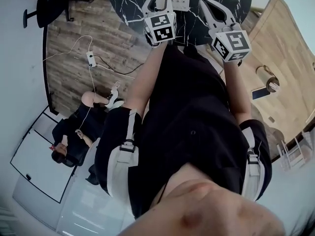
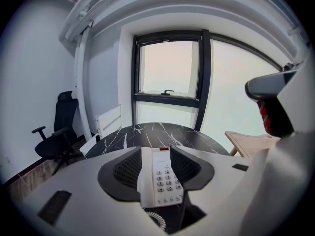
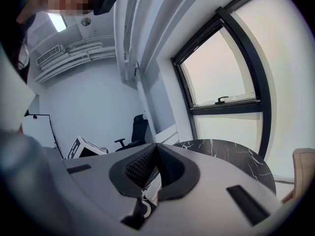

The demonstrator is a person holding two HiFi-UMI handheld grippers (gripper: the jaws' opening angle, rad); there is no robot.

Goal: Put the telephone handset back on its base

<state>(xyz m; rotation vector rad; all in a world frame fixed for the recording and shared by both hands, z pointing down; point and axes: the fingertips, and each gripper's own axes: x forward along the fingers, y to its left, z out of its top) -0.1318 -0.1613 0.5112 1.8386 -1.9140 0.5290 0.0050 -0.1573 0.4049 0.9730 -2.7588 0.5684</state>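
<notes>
The left gripper (image 1: 157, 3) hung over the table (image 2: 147, 132), jaws spread, the telephone (image 2: 166, 178) framed between them untouched; the right gripper (image 3: 156, 149) was pressed together, empty. The handset (image 2: 145, 176) seemed to lie along the telephone's left side, seating unclear. The reach looked in hand, and next came a square descent onto it.

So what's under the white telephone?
The telephone rests on the black marble table, with its coiled cord showing at the near end. The tabletop directly beneath it is covered, so anything there can't be seen.
</notes>
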